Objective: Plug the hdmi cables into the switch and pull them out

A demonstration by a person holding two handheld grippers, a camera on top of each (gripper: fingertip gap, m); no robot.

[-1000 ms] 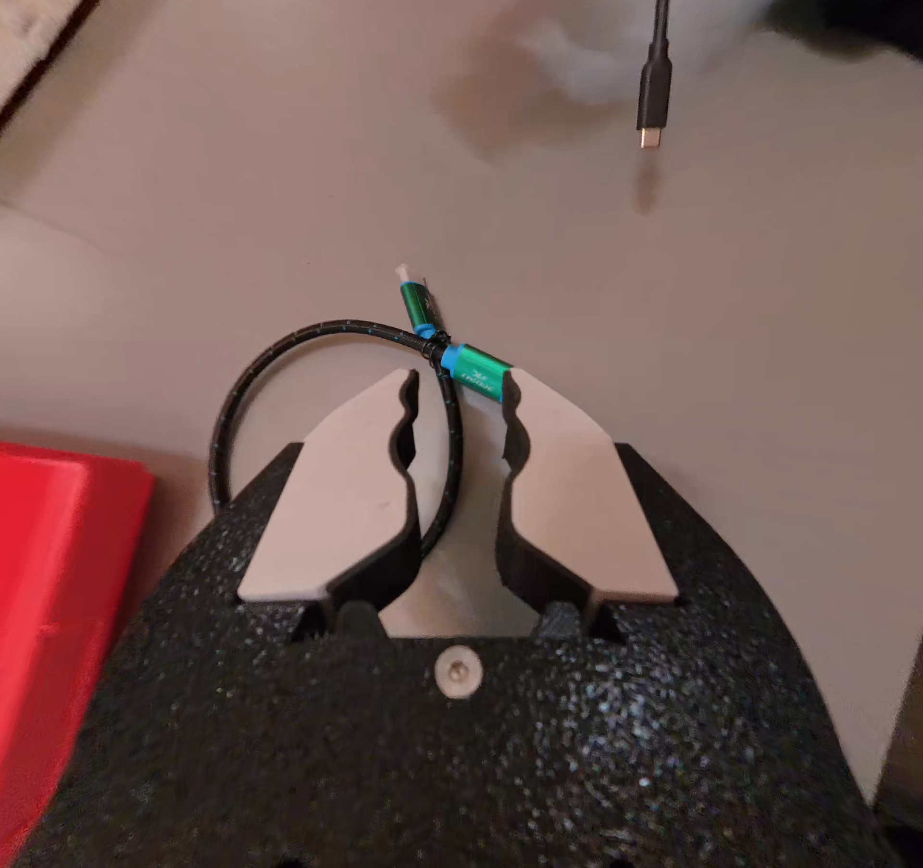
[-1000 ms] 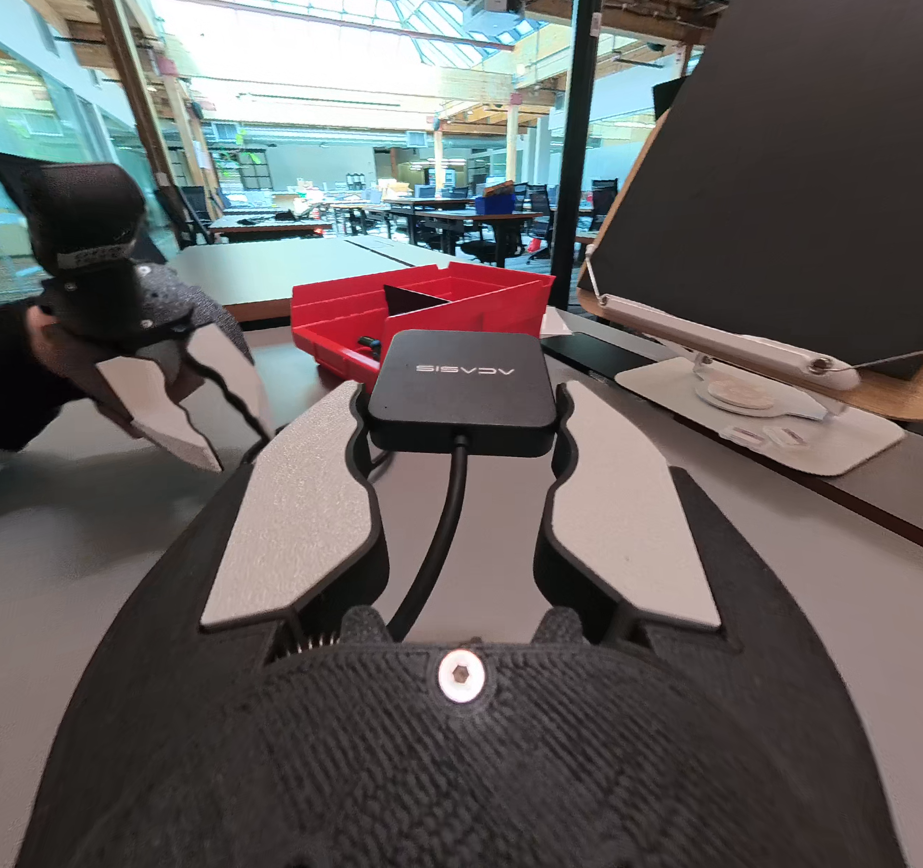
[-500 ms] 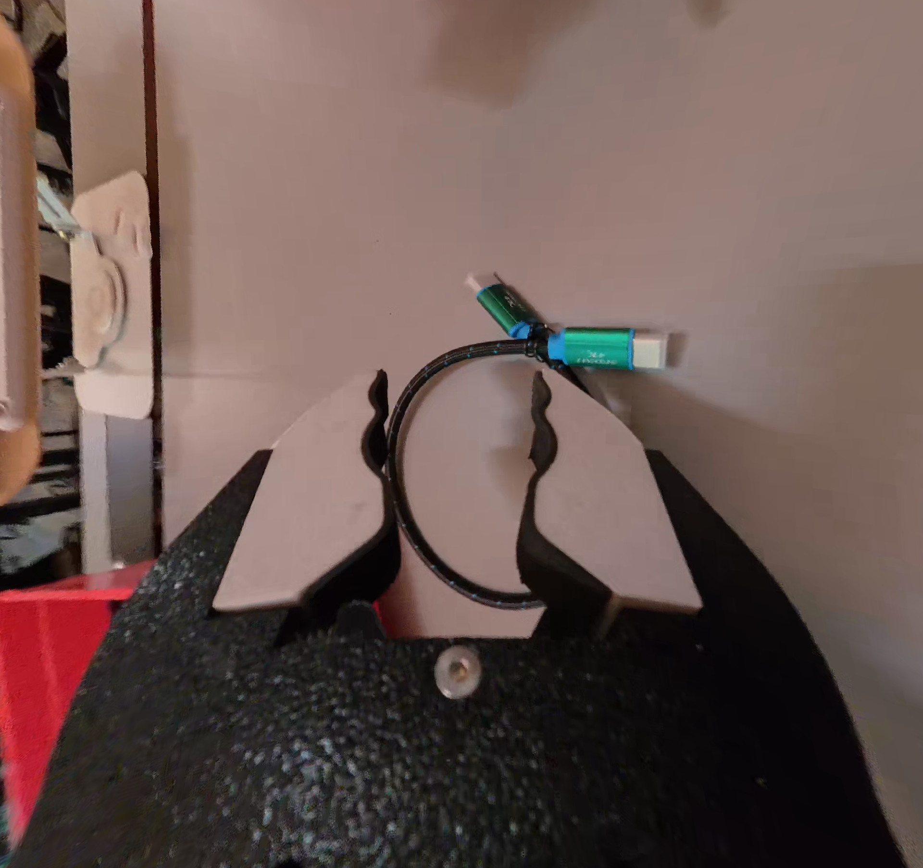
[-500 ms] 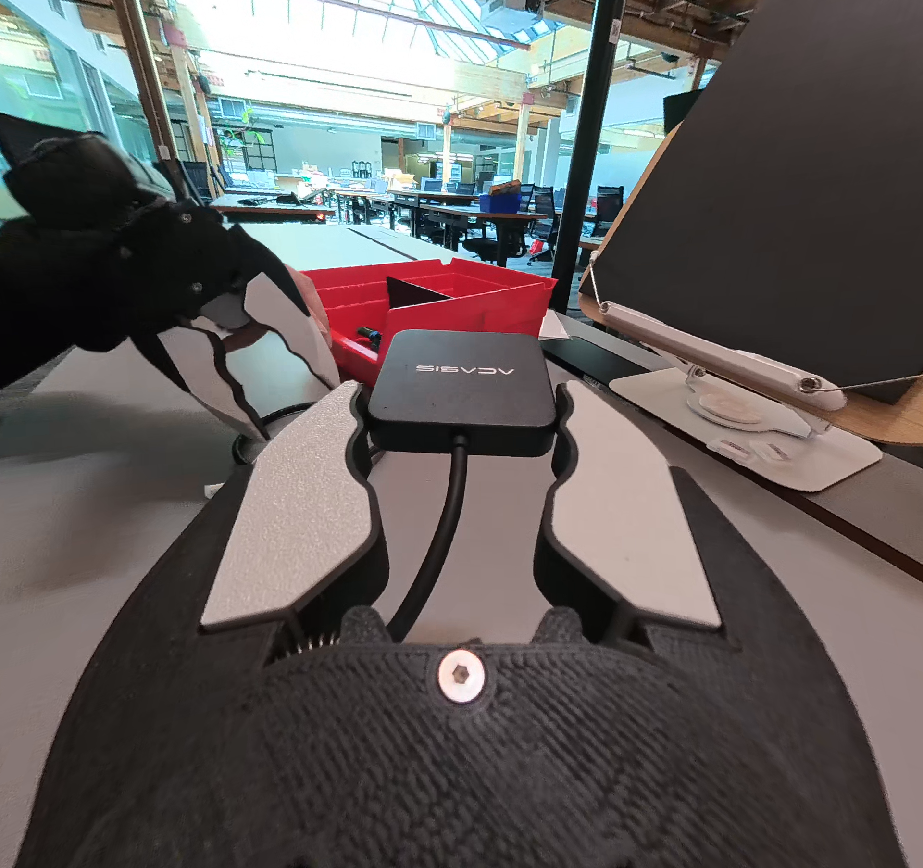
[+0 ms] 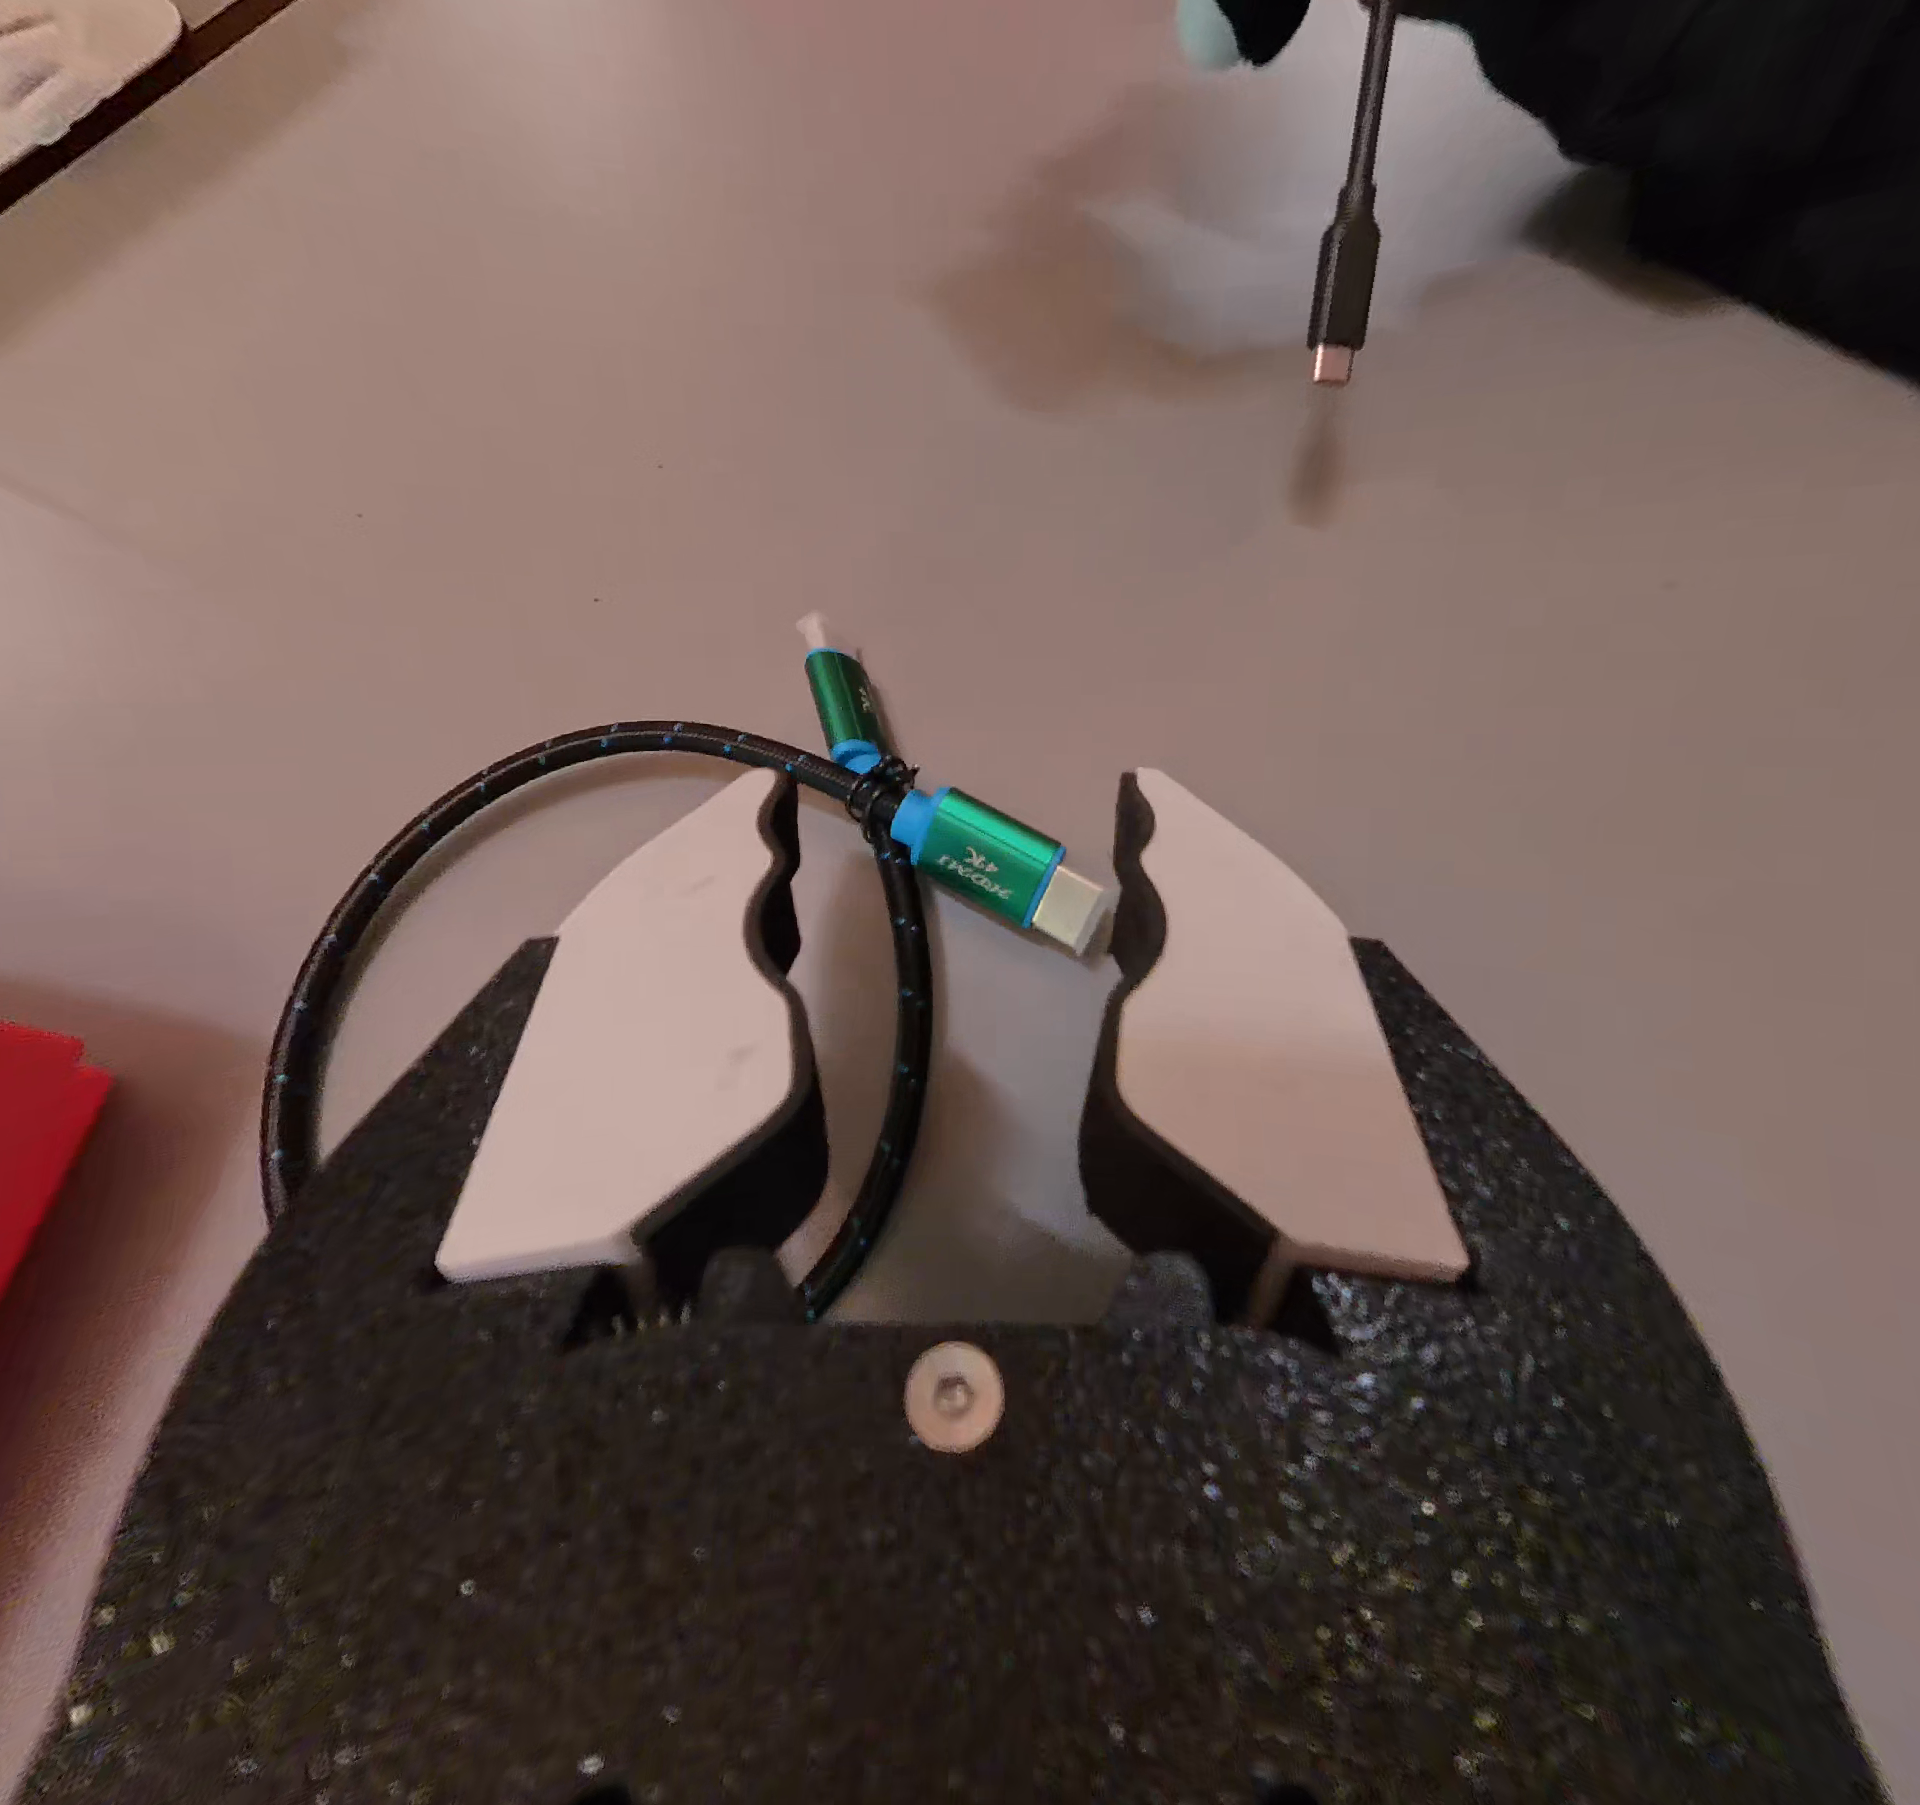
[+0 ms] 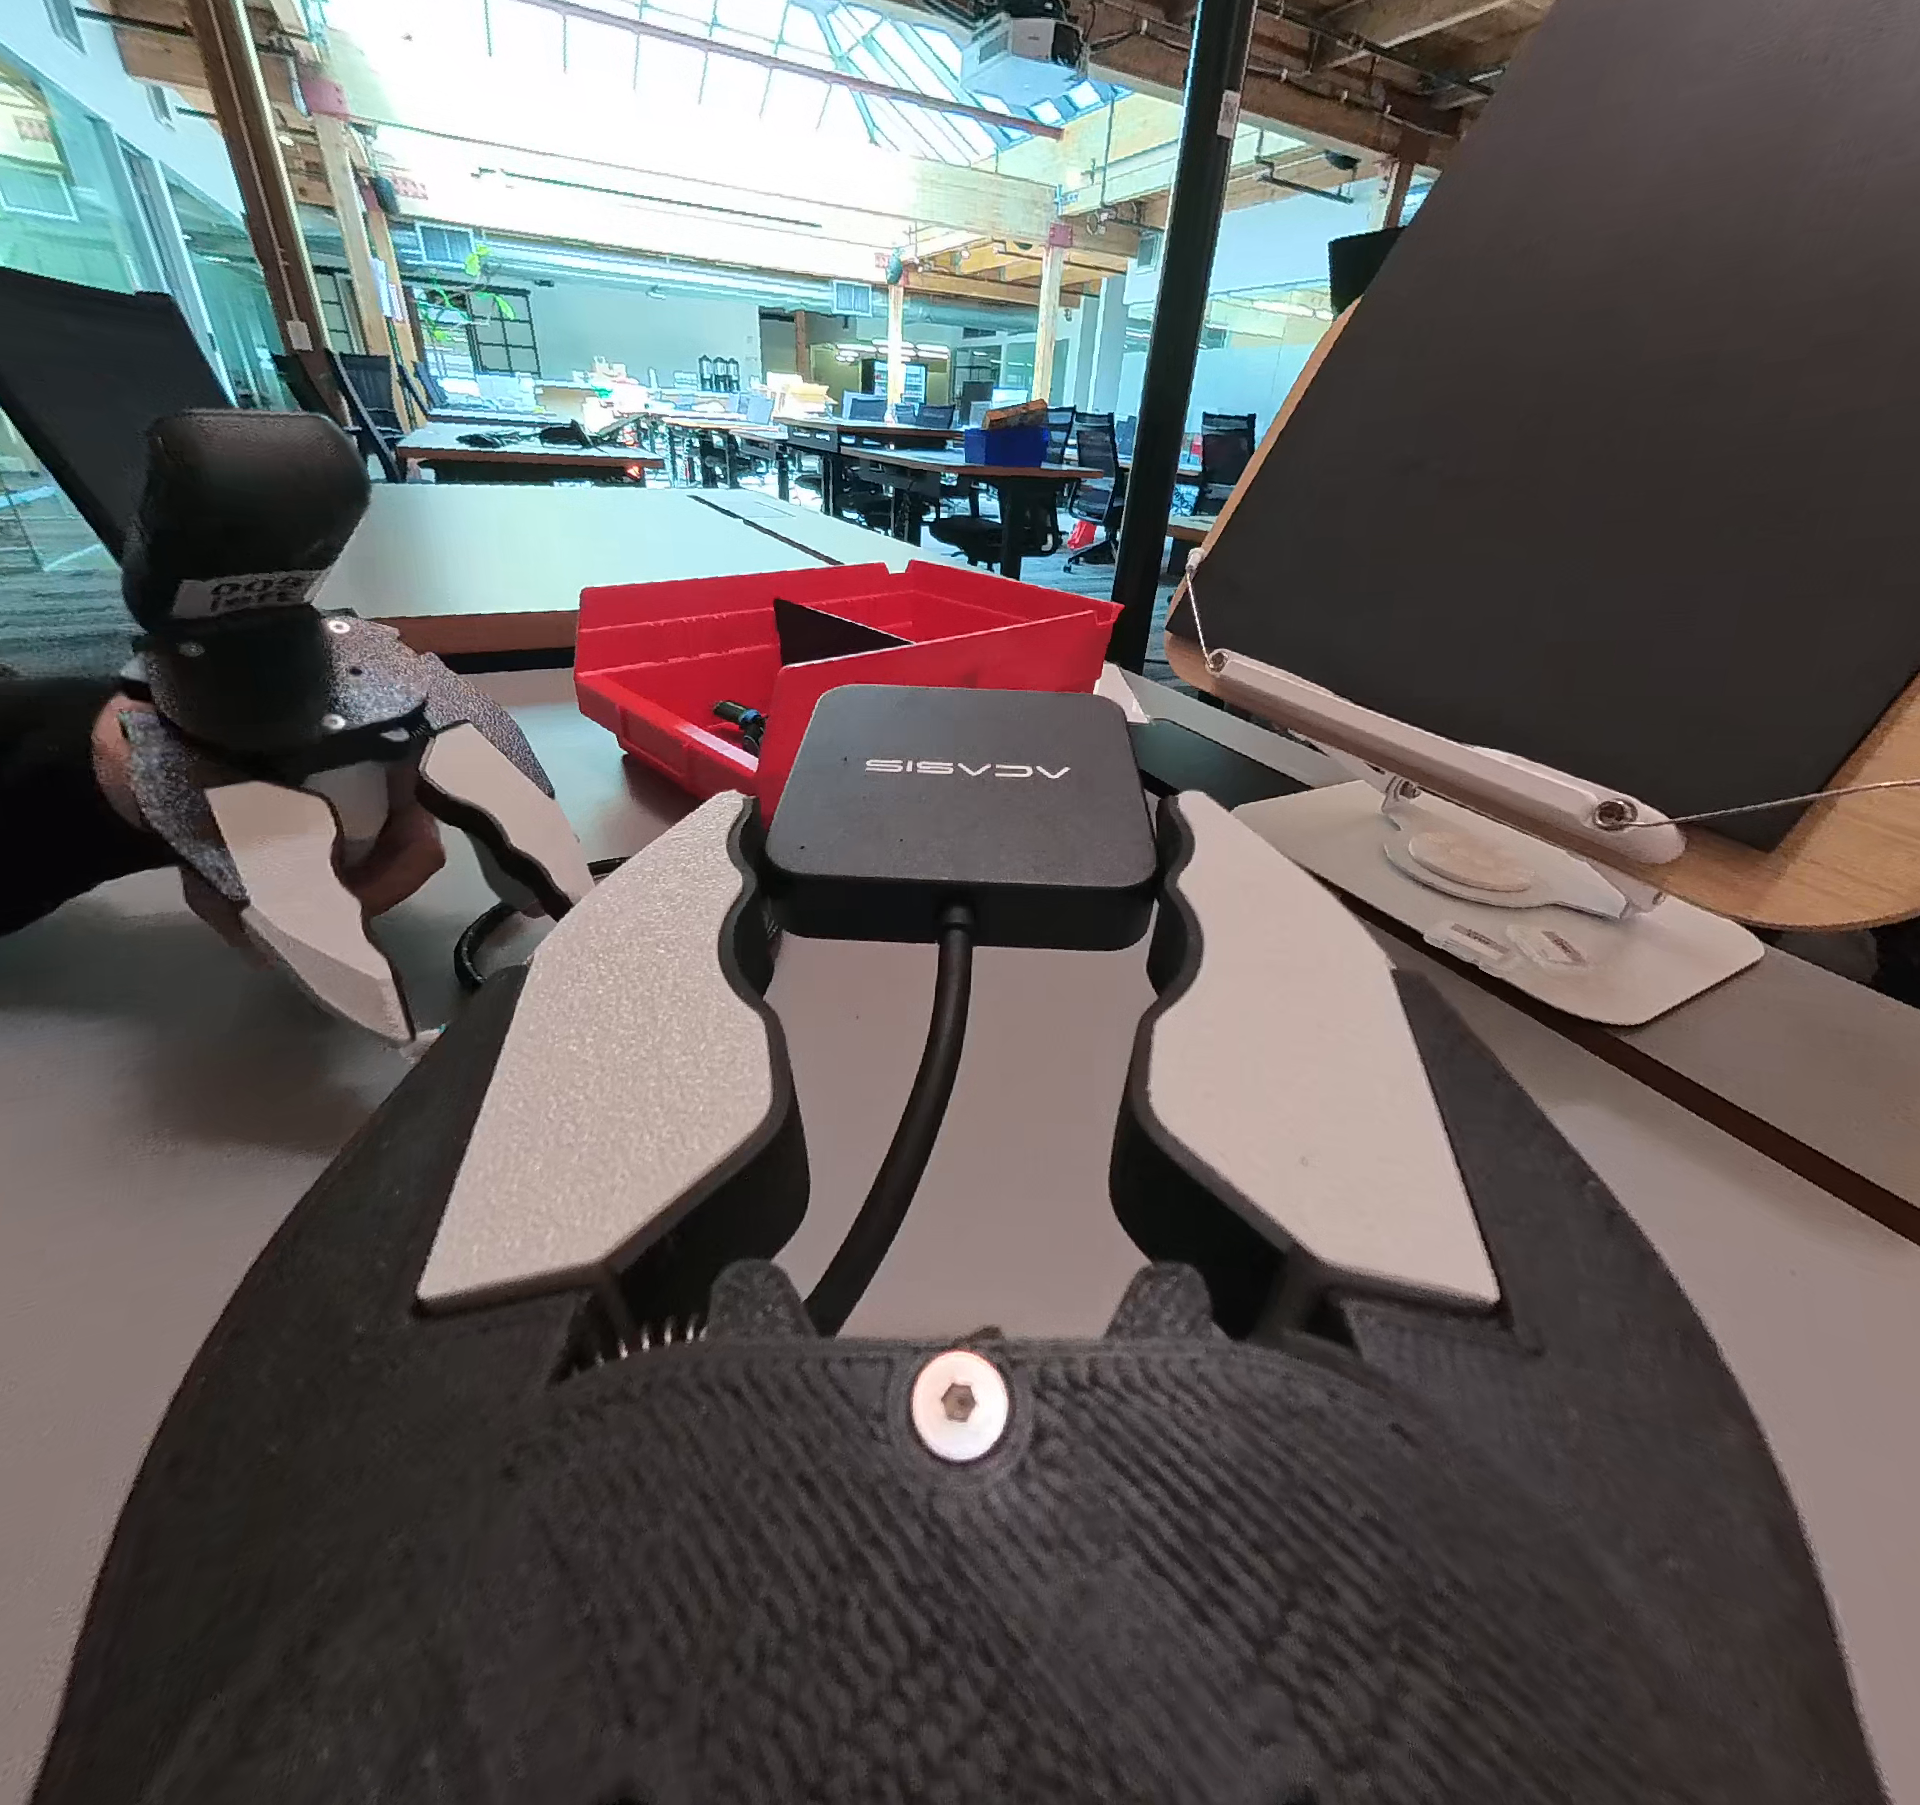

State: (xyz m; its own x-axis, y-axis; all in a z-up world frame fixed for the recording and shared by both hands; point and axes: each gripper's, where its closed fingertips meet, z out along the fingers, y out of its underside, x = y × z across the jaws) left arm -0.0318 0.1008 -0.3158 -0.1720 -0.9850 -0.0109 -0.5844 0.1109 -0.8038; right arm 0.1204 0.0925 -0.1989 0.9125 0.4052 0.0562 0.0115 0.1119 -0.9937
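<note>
Left tool (image 5: 951,872) tilted down, jaws wide around green HDMI plug (image 5: 982,869); right tool (image 6: 961,862) level, clamping black switch (image 6: 961,810).

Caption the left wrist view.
Open left gripper hovering over a looped cable, green plug between its jaws.

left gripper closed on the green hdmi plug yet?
No: the left gripper is open, its fingers either side of the green plug lying on the table.

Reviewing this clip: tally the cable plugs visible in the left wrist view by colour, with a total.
Green HDMI plugs: 2, the near one between the open left gripper fingers, the far one behind it
Black plug: 1, the small plug hanging above the table
Total: 3
</note>
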